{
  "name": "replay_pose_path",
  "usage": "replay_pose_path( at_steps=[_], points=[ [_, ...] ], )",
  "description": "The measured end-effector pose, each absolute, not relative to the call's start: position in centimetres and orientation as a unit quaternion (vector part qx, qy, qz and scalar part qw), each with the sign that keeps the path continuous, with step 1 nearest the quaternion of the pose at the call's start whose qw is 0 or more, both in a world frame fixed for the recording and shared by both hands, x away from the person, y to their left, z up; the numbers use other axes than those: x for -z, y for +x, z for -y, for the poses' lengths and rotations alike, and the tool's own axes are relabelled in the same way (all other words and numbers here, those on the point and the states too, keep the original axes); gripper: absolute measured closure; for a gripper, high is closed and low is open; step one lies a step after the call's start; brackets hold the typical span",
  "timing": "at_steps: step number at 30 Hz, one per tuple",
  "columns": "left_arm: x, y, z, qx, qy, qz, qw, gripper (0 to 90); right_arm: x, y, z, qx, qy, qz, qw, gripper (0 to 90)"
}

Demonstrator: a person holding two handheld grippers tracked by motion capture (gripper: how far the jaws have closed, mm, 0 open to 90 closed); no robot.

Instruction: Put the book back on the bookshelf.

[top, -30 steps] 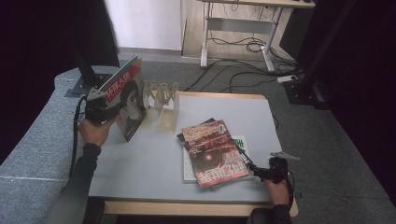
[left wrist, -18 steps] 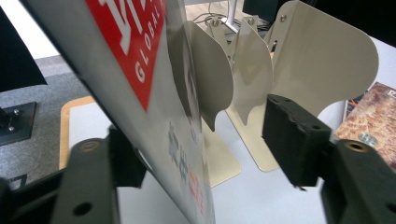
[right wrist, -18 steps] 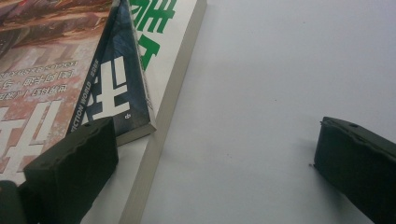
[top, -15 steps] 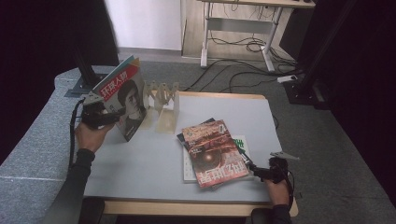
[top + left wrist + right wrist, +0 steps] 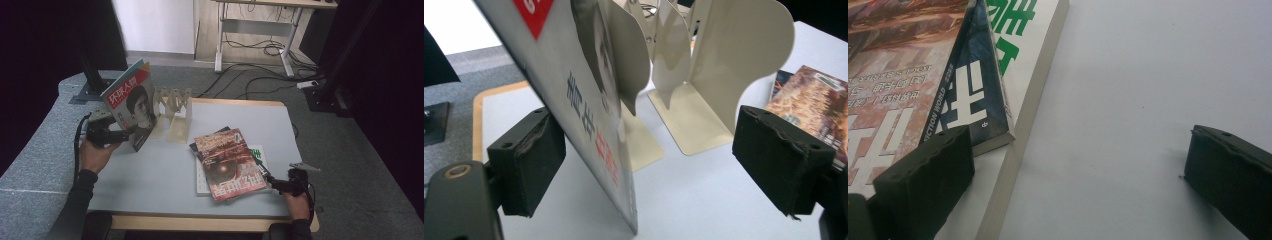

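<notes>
One magazine (image 5: pixel 131 109) stood upright at the counter's (image 5: pixel 150 175) left edge, leaning against the cream bookends (image 5: pixel 172 107). A second earlier the left claw (image 5: pixel 122 136) had pinched it; its jaws had just been opening, and the cover sat loose between them, so the placing looked finished. The left gripper view showed the cover resting against the first bookend (image 5: pixel 631 55), pads (image 5: pixel 526 162) clear of it. The right claw (image 5: pixel 1075 175) hovered spread by the flat stack of magazines (image 5: pixel 227 162), one pad above its corner (image 5: pixel 993 135).
</notes>
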State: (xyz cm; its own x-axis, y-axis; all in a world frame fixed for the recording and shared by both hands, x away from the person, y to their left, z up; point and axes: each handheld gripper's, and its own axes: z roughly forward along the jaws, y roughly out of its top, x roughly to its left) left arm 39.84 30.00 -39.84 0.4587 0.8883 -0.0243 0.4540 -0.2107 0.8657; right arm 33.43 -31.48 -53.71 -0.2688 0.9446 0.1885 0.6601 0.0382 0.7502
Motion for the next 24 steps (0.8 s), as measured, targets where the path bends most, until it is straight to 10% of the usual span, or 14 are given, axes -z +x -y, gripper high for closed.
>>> replay_pose_path(
  at_steps=[24],
  points=[
    [44.0, 35.7, -27.2, -0.202, 0.779, -0.409, 0.430, 3.9, 53.7, 33.4, 31.5, -0.386, 0.576, -0.696, 0.185, 0.0]
  ],
)
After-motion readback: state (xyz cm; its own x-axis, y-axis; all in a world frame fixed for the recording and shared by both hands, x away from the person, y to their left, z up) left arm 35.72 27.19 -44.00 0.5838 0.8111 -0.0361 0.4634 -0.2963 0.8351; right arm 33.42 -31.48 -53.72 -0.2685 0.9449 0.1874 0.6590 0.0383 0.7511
